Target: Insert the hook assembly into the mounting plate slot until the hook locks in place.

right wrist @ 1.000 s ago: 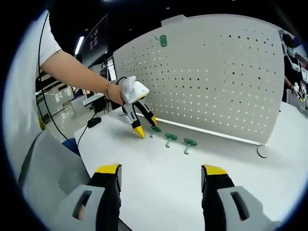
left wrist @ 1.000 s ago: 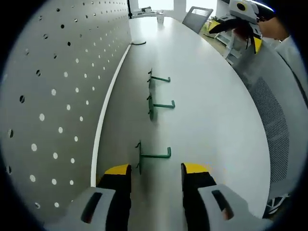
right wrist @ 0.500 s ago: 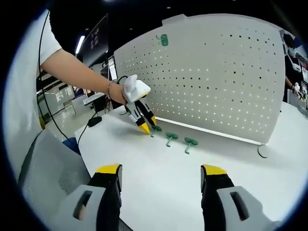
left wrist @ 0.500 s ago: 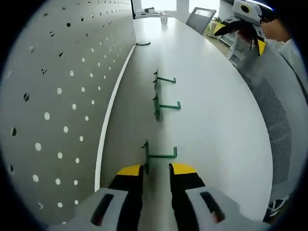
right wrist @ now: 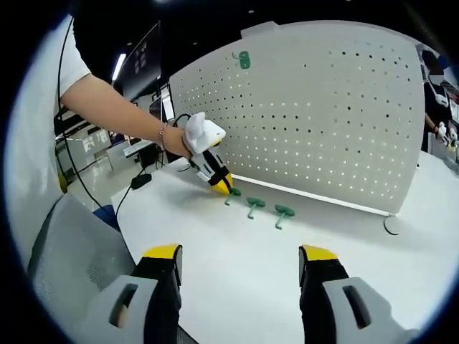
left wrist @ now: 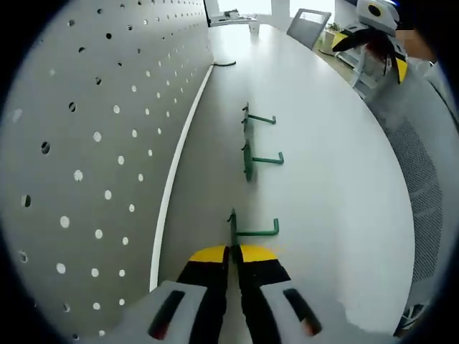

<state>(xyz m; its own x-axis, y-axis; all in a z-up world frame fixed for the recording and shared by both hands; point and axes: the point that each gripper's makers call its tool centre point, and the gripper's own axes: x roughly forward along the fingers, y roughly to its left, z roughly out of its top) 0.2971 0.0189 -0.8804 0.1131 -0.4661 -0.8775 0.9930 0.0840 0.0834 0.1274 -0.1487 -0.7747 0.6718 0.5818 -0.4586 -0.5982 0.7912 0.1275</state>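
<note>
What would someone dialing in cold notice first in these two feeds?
The big white pegboard standing upright on the white table, with one green hook already hung near its top edge. Next, three green hooks in a row on the table below it; the left tool is shut on the nearest hook, while the right tool hangs open, well back.

Three green wire hooks lie in a row on my white table (left wrist: pixel 323 179), beside the foot of the upright white pegboard (left wrist: pixel 93 115). My left tongs (left wrist: pixel 231 252) pinch the nearest hook (left wrist: pixel 247 229) at its back bar. The middle hook (left wrist: pixel 258 159) and far hook (left wrist: pixel 257 119) lie free, arms pointing away from the board.
</note>
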